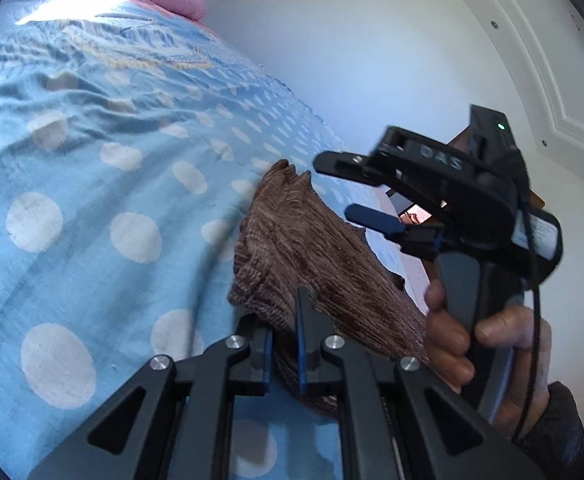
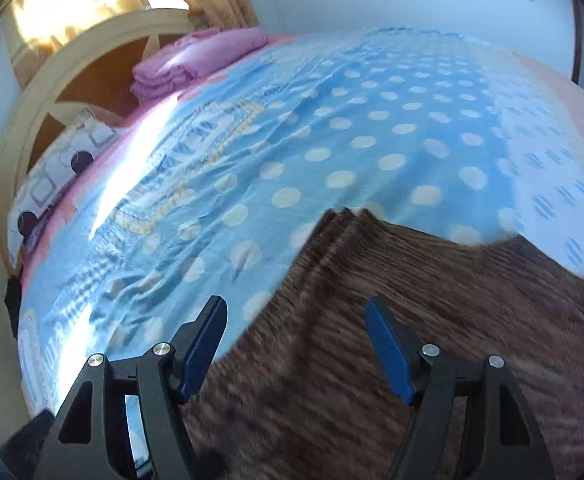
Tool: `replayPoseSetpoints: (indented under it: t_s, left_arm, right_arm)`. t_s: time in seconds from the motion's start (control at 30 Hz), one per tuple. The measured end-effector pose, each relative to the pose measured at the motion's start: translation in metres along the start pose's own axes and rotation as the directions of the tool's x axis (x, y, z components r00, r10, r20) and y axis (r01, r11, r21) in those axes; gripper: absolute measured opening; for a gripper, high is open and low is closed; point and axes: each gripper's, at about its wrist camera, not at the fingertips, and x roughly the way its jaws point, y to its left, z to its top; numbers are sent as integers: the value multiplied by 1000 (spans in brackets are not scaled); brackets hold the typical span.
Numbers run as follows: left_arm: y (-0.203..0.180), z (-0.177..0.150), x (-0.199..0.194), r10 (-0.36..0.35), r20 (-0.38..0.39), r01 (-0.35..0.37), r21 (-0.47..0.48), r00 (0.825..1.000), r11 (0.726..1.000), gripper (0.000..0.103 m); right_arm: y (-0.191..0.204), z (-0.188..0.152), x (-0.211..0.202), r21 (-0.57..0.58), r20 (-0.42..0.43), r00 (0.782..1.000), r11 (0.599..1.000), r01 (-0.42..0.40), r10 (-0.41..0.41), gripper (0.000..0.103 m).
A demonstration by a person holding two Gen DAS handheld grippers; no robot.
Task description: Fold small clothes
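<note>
Your left tool (image 1: 286,344) is clenching the near edge of the brown knit garment (image 1: 304,248), its two blue-padded fingers (image 1: 301,344) pinching the fabric between them. From that grip the garment is stretching away ahead of the tool and to its right, lying over the blue polka-dot bedspread (image 1: 92,184).

Your right tool (image 2: 296,344) is standing released, its fingers (image 2: 202,346) spread wide apart with nothing between them; it is hovering right over the brown knit, which is filling the space under and ahead of it, blurred in that view. In the left wrist view you are seeing this same tool off to the right of the left one, with your right hand (image 1: 488,344) wrapped around its grip.

Farther ahead of the right tool, the bedspread is running on toward the folded pink bedding (image 2: 196,60), a patterned pillow (image 2: 56,172) and the curved headboard (image 2: 92,48).
</note>
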Motion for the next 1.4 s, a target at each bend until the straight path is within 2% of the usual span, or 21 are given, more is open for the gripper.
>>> replayPoseSetpoints:
  t_s: [0.07, 0.17, 0.23, 0.27, 0.3, 0.33, 0.37, 0.4, 0.47, 0.53, 0.67, 0.73, 0.87, 0.97, 1.2, 1.4]
  left_arm:
    - [-2, -1, 1, -4, 0, 4, 9, 1000, 1000, 9]
    - [-5, -2, 2, -14, 7, 14, 28, 1000, 1000, 9]
    - [-5, -2, 3, -21, 6, 20, 30, 1000, 999, 9]
    - [-4, -2, 3, -24, 2, 24, 25, 1000, 999, 9]
    - [-3, -2, 4, -27, -1, 27, 19, 1000, 999, 9]
    - [-2, -1, 5, -28, -3, 28, 14, 1000, 1000, 9]
    - [-2, -1, 5, -28, -5, 28, 13, 1000, 1000, 9]
    - [-2, -1, 4, -28, -5, 28, 16, 1000, 999, 9]
    - [-5, 0, 6, -27, -8, 27, 29, 1000, 999, 9]
    - [-9, 1, 9, -25, -25, 26, 48, 999, 999, 9]
    - [-25, 6, 16, -2, -68, 10, 118, 998, 993, 10]
    - [-36, 9, 16, -5, -67, 17, 174, 998, 985, 10]
    - [-71, 11, 12, -12, -34, 23, 321, 999, 947, 10]
    - [-107, 4, 15, -38, -44, 53, 435, 998, 899, 10]
    - [-185, -43, 43, -103, -159, 179, 595, 982, 784, 10]
    - [-231, -92, 71, -121, -252, 262, 663, 960, 702, 10]
  right_arm:
    - [10, 9, 25, -31, -65, 998, 999, 6, -8, 72]
    - [25, 12, 60, -107, -131, 988, 992, 68, -82, 72]
    - [37, 7, 68, -196, -120, 980, 972, 132, -157, 73]
    - [43, 4, 69, -234, -113, 975, 959, 160, -191, 70]
    - [44, 2, 71, -255, -104, 970, 949, 187, -219, 58]
    - [43, 2, 69, -262, -93, 965, 941, 214, -245, 51]
    - [40, 3, 67, -254, -90, 962, 940, 228, -258, 32]
    - [32, 6, 63, -230, -92, 961, 945, 234, -260, 18]
    - [10, 12, 53, -117, -108, 980, 981, 154, -167, 13]
    - [-7, 11, 39, -30, -91, 992, 996, 83, -86, 12]
    - [-33, 8, 0, 105, -7, 999, 994, -35, 36, 12]
    - [-46, 8, -21, 138, 31, 997, 988, -67, 64, 12]
    - [-74, 6, -56, 163, 69, 997, 985, -58, 47, 12]
    - [-104, 3, -77, 196, 86, 996, 980, -41, 25, 12]
    - [-168, -23, -126, 228, 119, 992, 973, 20, -49, 12]
    - [-224, -60, -168, 258, 143, 984, 964, 66, -106, 12]
